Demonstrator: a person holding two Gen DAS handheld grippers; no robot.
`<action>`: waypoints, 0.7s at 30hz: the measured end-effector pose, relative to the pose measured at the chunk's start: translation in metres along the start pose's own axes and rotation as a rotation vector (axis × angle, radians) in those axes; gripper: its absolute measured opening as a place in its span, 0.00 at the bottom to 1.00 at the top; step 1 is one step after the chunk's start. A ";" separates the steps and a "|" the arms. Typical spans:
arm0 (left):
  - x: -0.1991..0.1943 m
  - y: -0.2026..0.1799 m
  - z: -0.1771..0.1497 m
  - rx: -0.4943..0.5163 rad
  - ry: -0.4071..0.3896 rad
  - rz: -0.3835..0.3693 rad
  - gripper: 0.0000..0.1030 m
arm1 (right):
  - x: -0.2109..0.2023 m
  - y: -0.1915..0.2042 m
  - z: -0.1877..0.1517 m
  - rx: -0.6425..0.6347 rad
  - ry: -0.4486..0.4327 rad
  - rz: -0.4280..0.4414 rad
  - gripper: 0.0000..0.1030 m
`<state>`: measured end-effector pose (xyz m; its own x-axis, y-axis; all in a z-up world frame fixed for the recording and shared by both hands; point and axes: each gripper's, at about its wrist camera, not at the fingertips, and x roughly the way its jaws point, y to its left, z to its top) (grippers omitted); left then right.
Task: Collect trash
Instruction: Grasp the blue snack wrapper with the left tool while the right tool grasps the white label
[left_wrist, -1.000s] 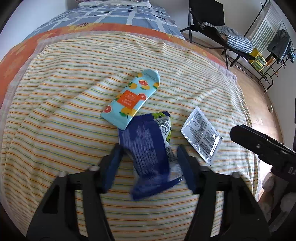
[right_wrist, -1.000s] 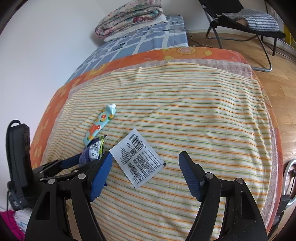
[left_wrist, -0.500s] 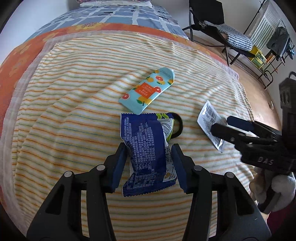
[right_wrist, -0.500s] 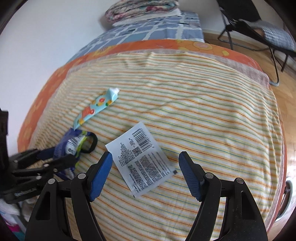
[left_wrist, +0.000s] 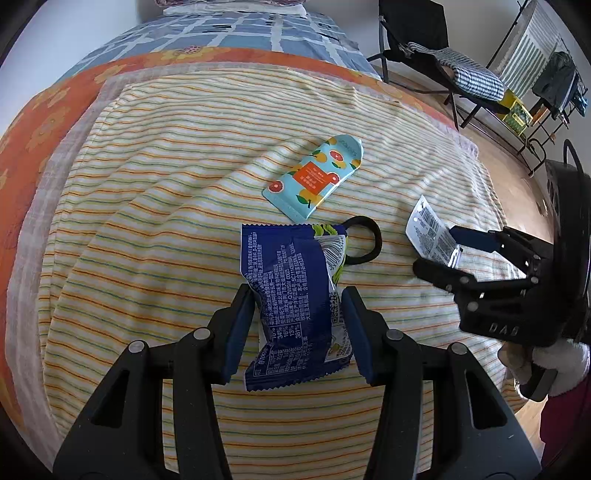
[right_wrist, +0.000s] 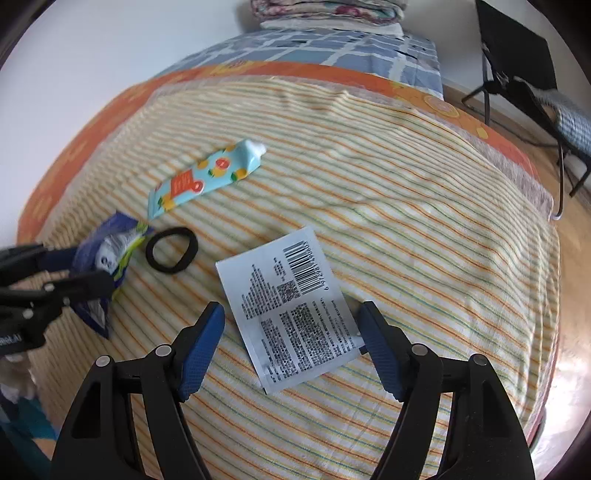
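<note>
My left gripper (left_wrist: 297, 314) pinches the blue wrapper (left_wrist: 291, 295) on the striped sheet (left_wrist: 155, 206); right gripper (right_wrist: 291, 339) spread wide around the white sachet (right_wrist: 291, 310), not yet gripped. Citrus tube (left_wrist: 316, 179) untouched; nothing looks collected so far.

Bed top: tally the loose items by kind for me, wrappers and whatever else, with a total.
Wrappers/sachets: 2 (blue wrapper, white sachet)
Tubes: 1 (teal tube)
Hair ties: 1 (black hair tie)
Total: 4
</note>
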<state>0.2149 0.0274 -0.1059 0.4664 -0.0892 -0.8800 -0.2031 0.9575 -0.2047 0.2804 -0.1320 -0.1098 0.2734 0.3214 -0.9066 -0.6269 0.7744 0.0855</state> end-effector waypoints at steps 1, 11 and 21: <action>-0.001 0.000 0.000 0.000 -0.002 0.000 0.48 | 0.000 0.002 -0.001 -0.013 0.003 0.008 0.72; -0.011 0.001 -0.001 0.007 -0.021 0.003 0.48 | -0.005 0.007 -0.004 -0.021 0.001 -0.030 0.58; -0.030 0.008 -0.008 0.017 -0.051 0.013 0.48 | -0.024 0.014 -0.005 -0.031 -0.039 -0.063 0.56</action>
<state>0.1928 0.0355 -0.0844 0.5071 -0.0632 -0.8596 -0.1950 0.9630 -0.1859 0.2613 -0.1312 -0.0884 0.3407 0.2938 -0.8931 -0.6298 0.7766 0.0152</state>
